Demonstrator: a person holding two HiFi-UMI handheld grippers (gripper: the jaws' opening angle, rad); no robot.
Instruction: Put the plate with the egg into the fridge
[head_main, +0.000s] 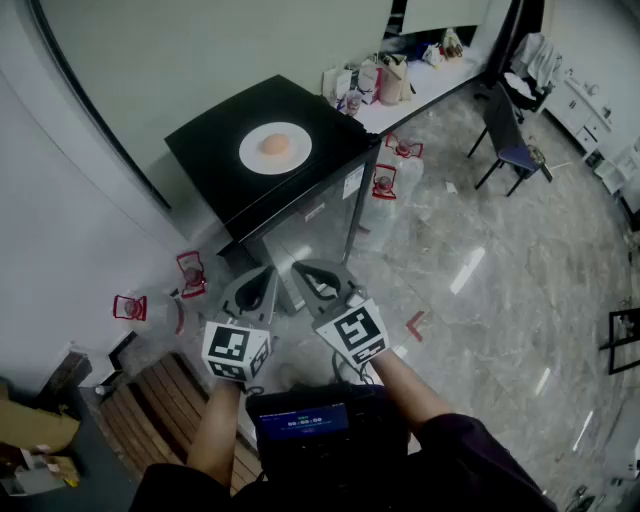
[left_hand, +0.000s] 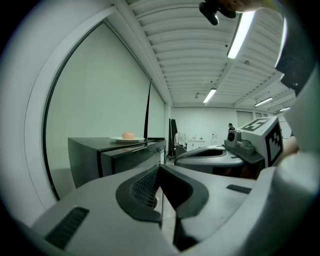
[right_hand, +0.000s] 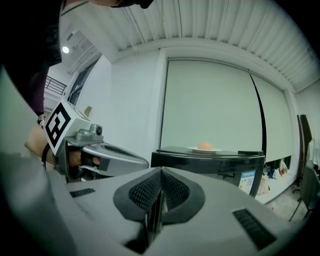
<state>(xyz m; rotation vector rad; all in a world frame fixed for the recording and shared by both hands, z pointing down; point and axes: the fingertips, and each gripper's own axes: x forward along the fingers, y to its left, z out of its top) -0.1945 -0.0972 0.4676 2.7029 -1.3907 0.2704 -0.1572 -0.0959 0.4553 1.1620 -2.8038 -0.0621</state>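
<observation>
In the head view, the plate (head_main: 275, 147) with the egg (head_main: 276, 145) lies flat on top of the black fridge (head_main: 215, 165), at 12 o'clock from the left gripper (head_main: 264, 272) and right gripper (head_main: 306, 270). I think it waits there because the door looks closed.

In the left gripper view, the jaws are together and empty, with the plate at 10 o'clock.

In the right gripper view, the jaws are also together on nothing, with the plate at 1 o'clock. It is round and faces up, so it has no long axis.

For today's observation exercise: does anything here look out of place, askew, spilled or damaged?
Nothing stands out. The plate lies flat on the fridge top, with the egg at its middle. The left tongs and right tongs are shut and empty.
</observation>
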